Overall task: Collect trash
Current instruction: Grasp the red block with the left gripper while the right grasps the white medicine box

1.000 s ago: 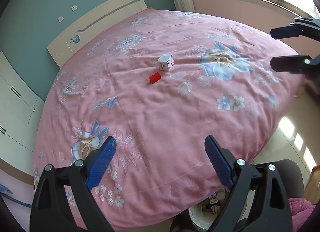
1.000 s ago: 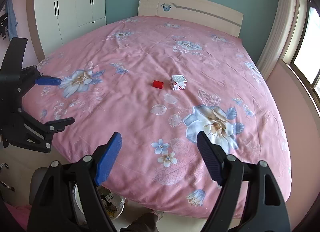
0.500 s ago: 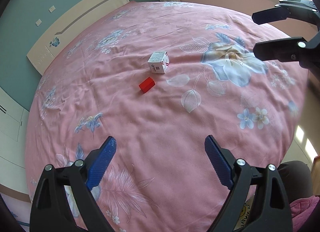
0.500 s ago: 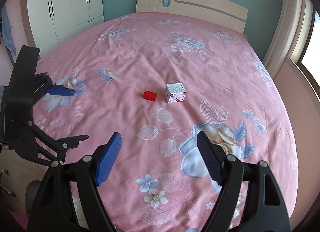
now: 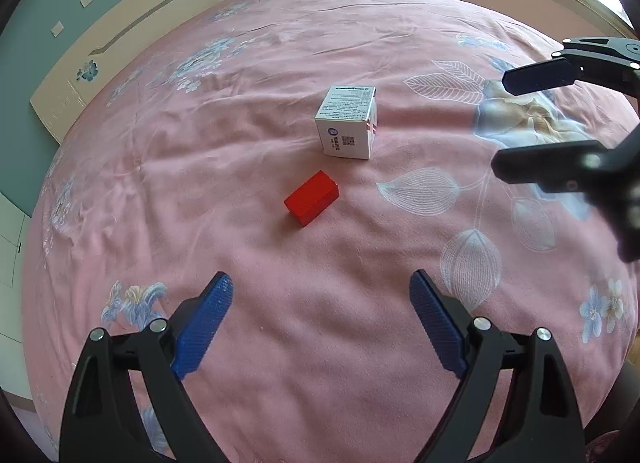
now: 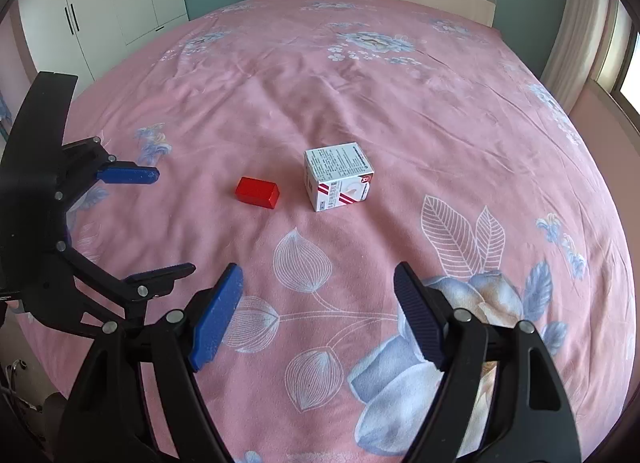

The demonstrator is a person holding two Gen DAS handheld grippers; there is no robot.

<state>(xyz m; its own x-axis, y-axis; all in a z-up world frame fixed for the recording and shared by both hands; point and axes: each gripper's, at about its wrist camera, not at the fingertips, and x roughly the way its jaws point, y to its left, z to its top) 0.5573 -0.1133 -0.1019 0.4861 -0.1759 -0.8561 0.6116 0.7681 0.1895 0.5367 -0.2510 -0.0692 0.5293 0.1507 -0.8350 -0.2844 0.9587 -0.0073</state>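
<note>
Centre frame on the pink bed (image 5: 320, 343): red block (image 5: 311, 197), white carton (image 5: 347, 122) just beside. Left gripper (image 5: 320, 317) and right gripper (image 6: 318, 313) released, empty. Straddle block squarely; press lightly, quilt yields.

Each gripper was built of matte black plastic arms that forked into two fingers. The left gripper (image 5: 320, 303) carried ribbed blue pads (image 5: 202, 327) on the inner faces of its fingers, with round silver screw heads (image 5: 158, 325) set at the joints. The right gripper (image 6: 318, 299) looked the same: textured blue pads (image 6: 216, 315), black angular struts and small bright screws (image 6: 464, 316) near the finger bases.
</note>
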